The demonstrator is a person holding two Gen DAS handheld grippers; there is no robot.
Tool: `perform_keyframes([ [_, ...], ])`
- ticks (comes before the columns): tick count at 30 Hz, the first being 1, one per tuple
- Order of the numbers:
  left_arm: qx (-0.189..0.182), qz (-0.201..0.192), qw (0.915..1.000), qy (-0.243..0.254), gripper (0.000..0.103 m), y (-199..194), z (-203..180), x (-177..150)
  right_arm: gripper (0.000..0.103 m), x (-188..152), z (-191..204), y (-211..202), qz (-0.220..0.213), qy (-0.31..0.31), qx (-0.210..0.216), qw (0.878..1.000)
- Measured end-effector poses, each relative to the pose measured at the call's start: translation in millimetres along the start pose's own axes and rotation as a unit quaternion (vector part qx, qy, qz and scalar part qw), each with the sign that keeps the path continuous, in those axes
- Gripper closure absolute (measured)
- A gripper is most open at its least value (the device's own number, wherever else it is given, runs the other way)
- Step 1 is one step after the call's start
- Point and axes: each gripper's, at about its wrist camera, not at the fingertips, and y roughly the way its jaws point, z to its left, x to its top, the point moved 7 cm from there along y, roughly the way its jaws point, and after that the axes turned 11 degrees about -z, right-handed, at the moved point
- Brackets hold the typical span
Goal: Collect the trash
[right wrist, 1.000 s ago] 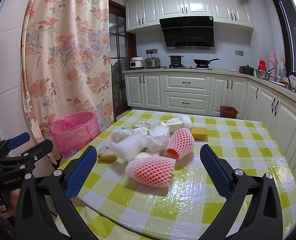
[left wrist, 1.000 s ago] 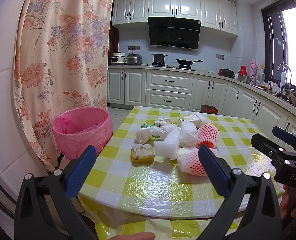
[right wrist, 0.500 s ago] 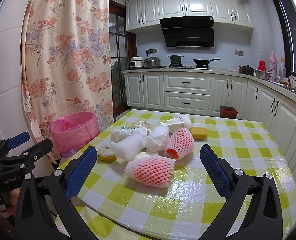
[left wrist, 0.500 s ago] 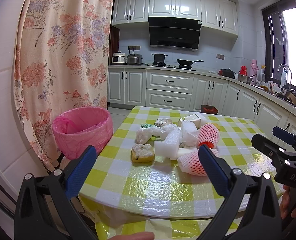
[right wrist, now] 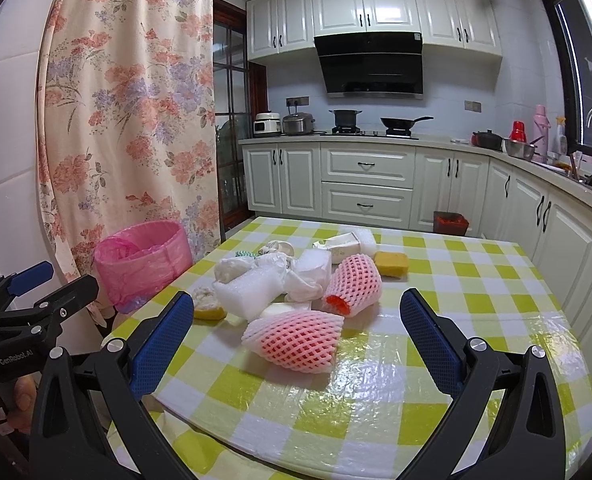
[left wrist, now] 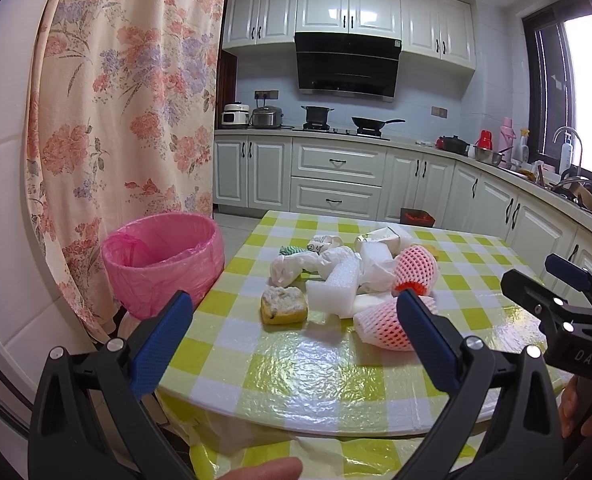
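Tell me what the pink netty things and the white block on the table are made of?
The pink net sleeves look like soft foam mesh, matte, with open diamond holes, the kind that wraps fruit. The white block looks like packing foam: its surface is pebbly and dull. The tablecloth seems to be plastic-coated, since it shines and crinkles.

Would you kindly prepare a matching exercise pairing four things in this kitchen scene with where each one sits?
Things:
1. pink-lined trash bin
2. nearest pink foam fruit net
3. clean yellow sponge
4. black wok

Places:
A. on the stove under the black range hood
B. beside the table, by the floral curtain
C. far side of the trash pile on the checked tablecloth
D. front of the pile, closest to the right gripper

Pairs: 1-B, 2-D, 3-C, 4-A
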Motion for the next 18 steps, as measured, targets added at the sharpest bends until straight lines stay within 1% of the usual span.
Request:
perform_keyframes([
  [6, 0.0, -0.003, 1.0, 0.001, 0.004, -0.3, -1.7, 1.3, 0.006, -5.4, -0.8, 2.5, 0.002, -0.007, -0.003, 1.0],
  [9, -0.007, -0.008, 0.9999, -0.003, 0.004, -0.8, -2.7, 2.9, 0.006, -8.0, -2.0, 4.0, 0.001, -0.01, -0.007, 1.0],
  [11, -0.01, -0.004, 0.9999, -0.006, 0.004, 0.8, -2.8, 1.4, 0.006, -10.0, -4.5, 6.2, 0.001, -0.01, -0.009, 1.0],
  [13, -0.013, 0.011, 0.9998, -0.013, 0.004, 6.6, -1.8, -3.1, 0.006, -12.6, -6.5, 8.7, 0.003, -0.006, -0.006, 1.0],
  [16, -0.03, 0.051, 0.9979, -0.028, 0.004, 20.7, 0.2, -15.0, 0.006, -19.3, -17.0, 13.8, 0.008, 0.004, -0.01, 1.0],
  [17, -0.03, 0.066, 0.9968, -0.034, 0.004, 26.9, 2.5, -19.4, 0.006, -23.2, -22.1, 17.7, 0.016, 0.014, -0.006, 1.0],
  [18, -0.018, 0.08, 0.9958, -0.039, 0.004, 35.1, 7.5, -24.6, 0.006, -27.5, -27.4, 21.8, 0.025, 0.026, -0.005, 0.999],
])
